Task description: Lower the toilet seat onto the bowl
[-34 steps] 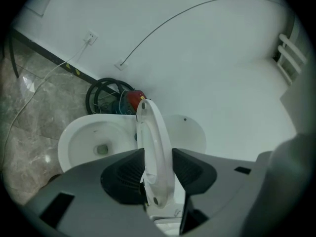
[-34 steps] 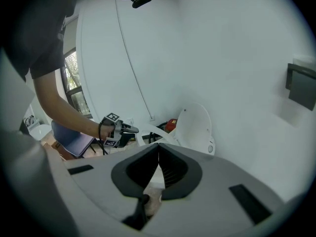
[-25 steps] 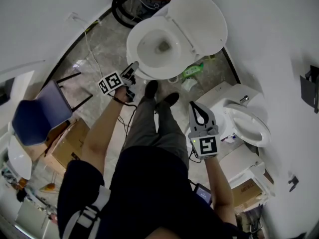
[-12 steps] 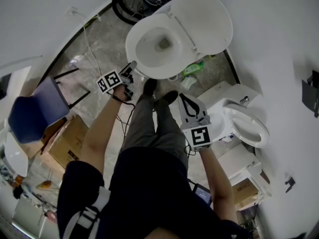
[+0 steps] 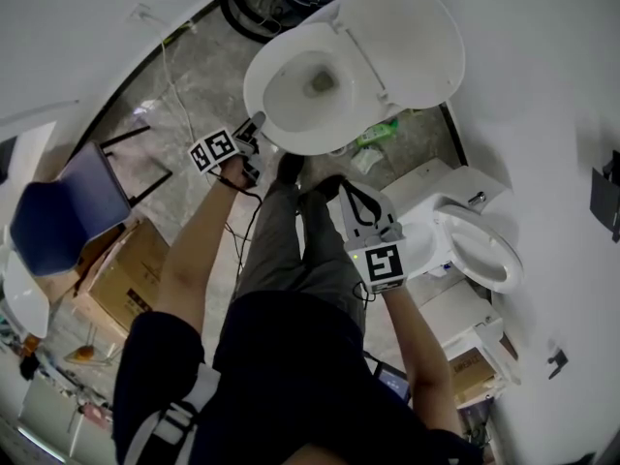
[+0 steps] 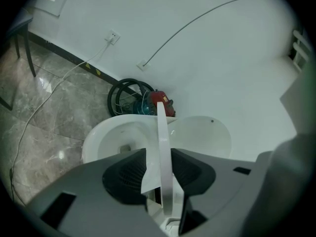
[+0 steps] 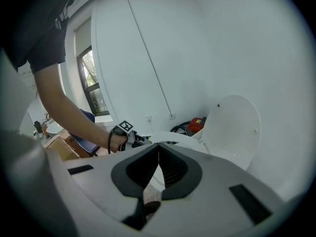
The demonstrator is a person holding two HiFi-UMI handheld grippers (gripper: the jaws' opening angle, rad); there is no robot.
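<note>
The white toilet bowl point(image 5: 310, 85) stands at the top of the head view, its lid point(image 5: 402, 42) raised against the wall. My left gripper point(image 5: 254, 129) is at the bowl's front left rim, shut on the thin edge of the toilet seat point(image 6: 162, 132). In the left gripper view point(image 6: 159, 152) the seat's edge runs upright between the dark pads, and the jaws have just been closing a little on it. The seat point(image 5: 274, 134) lies low over the bowl. My right gripper point(image 5: 351, 187) hangs shut beside the person's legs, with nothing held point(image 7: 158, 146).
A second white toilet point(image 5: 480, 250) stands on the right. A blue chair point(image 5: 58, 226) and a cardboard box point(image 5: 126, 279) are on the left. A black hose coil point(image 5: 247, 8) and a red device point(image 6: 159, 100) lie behind the bowl. A green packet point(image 5: 373, 136) lies by its base.
The right gripper has moved left and up in the head view, toward the person's legs. The left gripper has stayed at the bowl's front rim on the seat's edge.
</note>
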